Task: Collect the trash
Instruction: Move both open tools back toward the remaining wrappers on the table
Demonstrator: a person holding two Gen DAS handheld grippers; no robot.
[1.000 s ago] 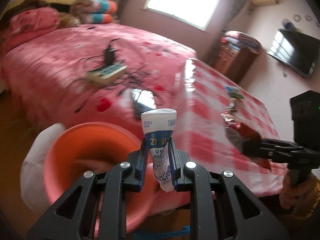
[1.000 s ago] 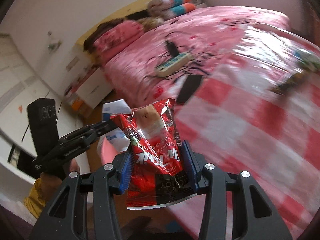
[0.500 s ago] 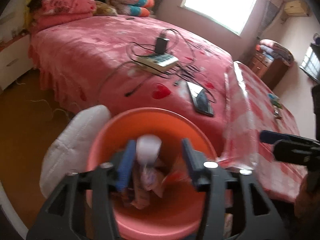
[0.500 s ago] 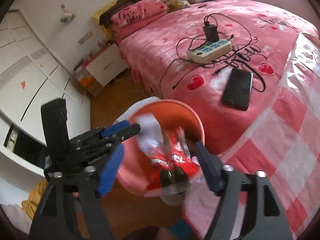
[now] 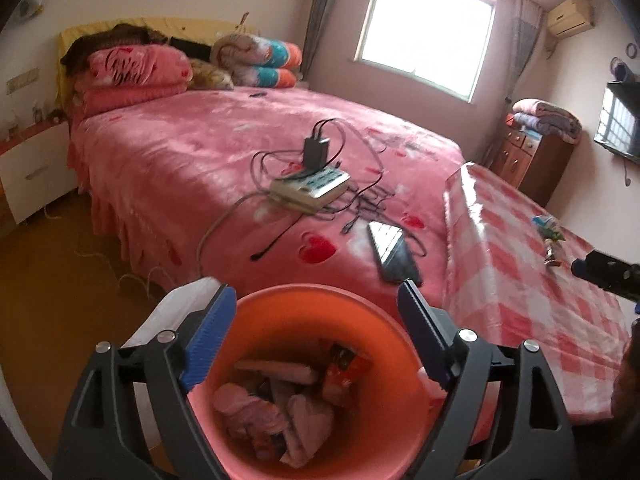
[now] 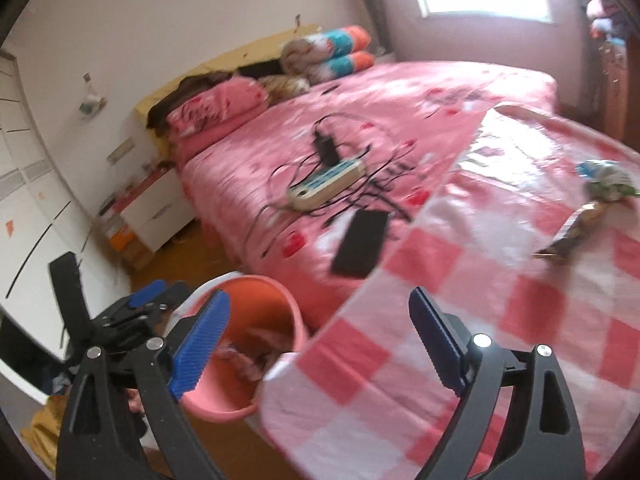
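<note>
A pink-orange bin [image 5: 304, 293] stands on the floor between the bed and the table, with crumpled wrappers [image 5: 280, 404] and a red snack bag [image 5: 345, 363] inside. My left gripper [image 5: 316, 336] hangs right over the bin mouth; its jaws are opening and nothing is between them. My right gripper [image 6: 320, 336] is over the table's near corner, beside the bin [image 6: 298, 322]; its jaws are also opening and hold nothing. On the checked tablecloth [image 6: 520, 320] lie a brown wrapper [image 6: 576, 228] and a green-and-white wrapper [image 6: 608, 180]. The left gripper [image 6: 160, 300] shows at lower left in the right wrist view.
A pink bed [image 5: 192, 160] carries a power strip with tangled cables [image 5: 310, 188] and a dark phone [image 5: 394, 252]. A white nightstand [image 5: 32, 176] stands at the left, with a wooden dresser [image 5: 532, 164] and a wall television [image 5: 618, 124] at the right. Something white [image 5: 172, 312] leans against the bin.
Both grippers have opened. The white-and-blue wrapper left the left jaws and the red snack bag left the right jaws, both dropping into the bin. The right view then swung back toward the table.
</note>
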